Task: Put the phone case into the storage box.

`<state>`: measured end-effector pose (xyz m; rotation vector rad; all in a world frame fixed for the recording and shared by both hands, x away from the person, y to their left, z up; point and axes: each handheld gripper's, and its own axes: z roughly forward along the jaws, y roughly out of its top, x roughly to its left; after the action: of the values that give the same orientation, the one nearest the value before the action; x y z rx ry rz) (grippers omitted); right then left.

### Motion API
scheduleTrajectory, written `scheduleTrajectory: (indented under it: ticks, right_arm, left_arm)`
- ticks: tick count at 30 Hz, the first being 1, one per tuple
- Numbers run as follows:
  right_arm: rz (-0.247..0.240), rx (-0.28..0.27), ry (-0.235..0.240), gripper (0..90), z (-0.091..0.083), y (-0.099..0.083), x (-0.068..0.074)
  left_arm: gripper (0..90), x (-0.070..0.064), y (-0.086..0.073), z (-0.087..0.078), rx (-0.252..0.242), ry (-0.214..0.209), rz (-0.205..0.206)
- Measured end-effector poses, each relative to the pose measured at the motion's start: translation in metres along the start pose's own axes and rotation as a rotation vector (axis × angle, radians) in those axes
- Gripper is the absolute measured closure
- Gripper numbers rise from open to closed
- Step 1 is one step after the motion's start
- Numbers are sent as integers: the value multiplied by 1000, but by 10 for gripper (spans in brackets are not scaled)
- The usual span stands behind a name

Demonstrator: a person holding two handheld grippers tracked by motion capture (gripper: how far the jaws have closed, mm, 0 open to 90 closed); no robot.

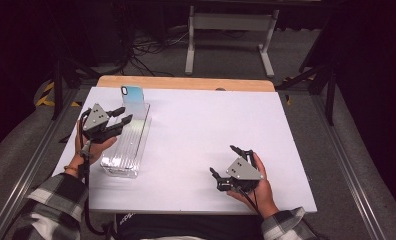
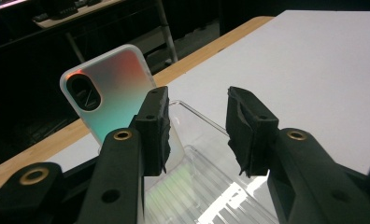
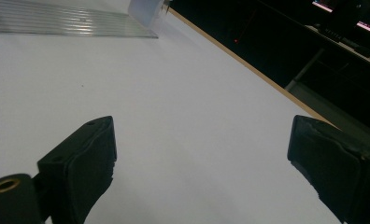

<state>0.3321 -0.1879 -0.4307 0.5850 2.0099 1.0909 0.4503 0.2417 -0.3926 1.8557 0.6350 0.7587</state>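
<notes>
**Closing in on the phone case at the rack's far end**

Left gripper (image 1: 120, 116) at the left of the high view, hovering over the clear ribbed rack (image 1: 128, 147), fingers (image 2: 156, 126) parted and gripping nothing. Phone case (image 1: 133, 98) at the upper left, standing upright in the rack's far end, leaning slightly, camera cutout at its top. In the left gripper view, phone case (image 2: 110, 88) just beyond the left finger, not yet between the two. Right gripper (image 1: 225, 167) at the lower right, well apart from the rack, resting low over the white bench (image 1: 211, 130), fingers (image 3: 82, 163) spread wide and empty.

Best done, by the look of it: advance forward, centre the case's edges between the pads, close gently on the flat faces, then lift straight up to avoid dragging the light rack along. Free gripper available to steady the rack.
</notes>
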Motion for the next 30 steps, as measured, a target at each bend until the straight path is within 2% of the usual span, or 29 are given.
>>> scheduleTrajectory:
  ticks: [12, 15, 17, 20, 22, 24, 25, 30]
  right_arm:
    - [0, -2, -1, 88, -1, 0, 0]
    - [-2, -3, -1, 88, -1, 0, -1]
    - [-1, -1, 1, 88, 0, 0, 0]
    - [-3, 0, 4, 88, 0, 1, 1]
    - [-2, 1, 4, 88, 0, 1, 1]
    - [-2, 0, 4, 88, 0, 0, 1]
    - [-3, 1, 4, 88, 0, 0, 1]
    - [-1, 0, 2, 88, 0, 0, 0]
  left_arm:
    - [512, -2, 3, -5, -7, -15, 11]
    - [492, -2, 2, -7, -4, -6, 34]
    - [469, -3, 1, -7, -11, -12, 15]
    - [442, -4, 1, -9, -6, -15, 22]
    - [425, -5, 1, -9, -5, -1, 27]
    - [376, -6, 1, -9, -11, 12, 17]
    - [366, -6, 1, -10, -14, 13, 26]
    - [306, -8, 1, -10, -13, 14, 11]
